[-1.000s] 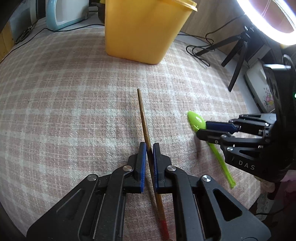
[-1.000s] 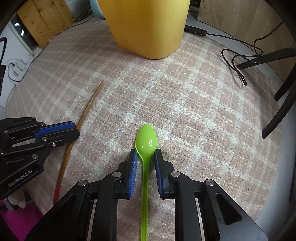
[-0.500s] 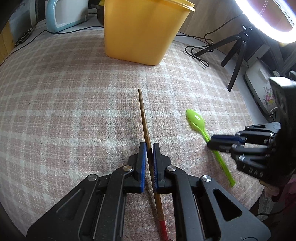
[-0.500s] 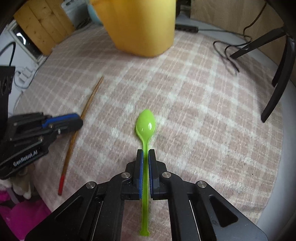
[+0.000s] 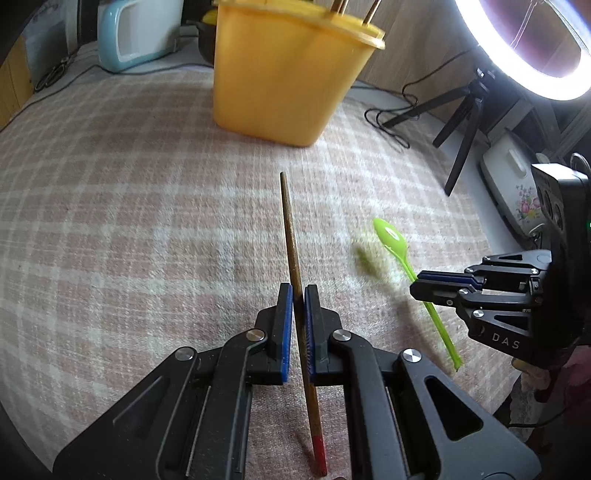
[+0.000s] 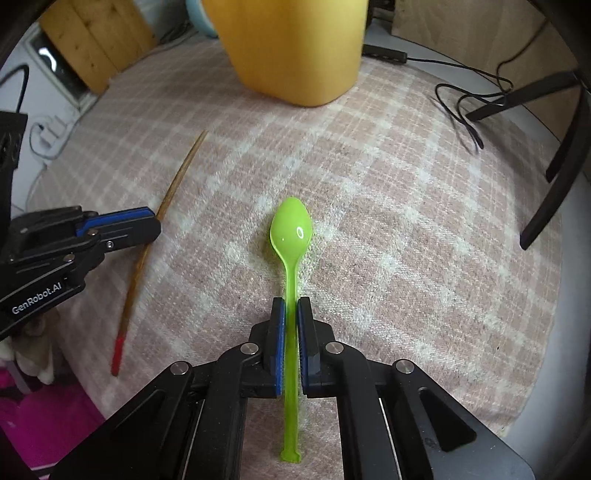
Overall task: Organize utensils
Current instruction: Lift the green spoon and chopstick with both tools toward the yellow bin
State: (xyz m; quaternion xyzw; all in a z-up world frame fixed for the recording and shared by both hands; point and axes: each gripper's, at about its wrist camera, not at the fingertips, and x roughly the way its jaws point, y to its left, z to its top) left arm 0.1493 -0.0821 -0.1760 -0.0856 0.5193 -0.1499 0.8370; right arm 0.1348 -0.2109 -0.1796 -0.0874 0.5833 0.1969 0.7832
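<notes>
My left gripper (image 5: pixel 298 291) is shut on a brown wooden chopstick (image 5: pixel 290 229) with a red end and holds it above the checked cloth. It also shows in the right wrist view (image 6: pixel 177 182), with the left gripper (image 6: pixel 147 225) at the left. My right gripper (image 6: pixel 291 306) is shut on the handle of a green plastic spoon (image 6: pixel 291 230), lifted off the cloth, bowl pointing forward. The spoon (image 5: pixel 391 238) and right gripper (image 5: pixel 424 286) show at the right of the left wrist view. A yellow tub (image 5: pixel 288 77) with sticks in it stands ahead.
A pink and white checked cloth (image 5: pixel 129 221) covers the round table. A ring light (image 5: pixel 524 48) on a black tripod (image 5: pixel 461 122) with cables stands at the back right. A pale blue appliance (image 5: pixel 136 33) sits at the back left.
My right gripper closed on the green spoon's handle and lifted it off the cloth. My left gripper raised the chopstick, and the yellow tub's rim came into view.
</notes>
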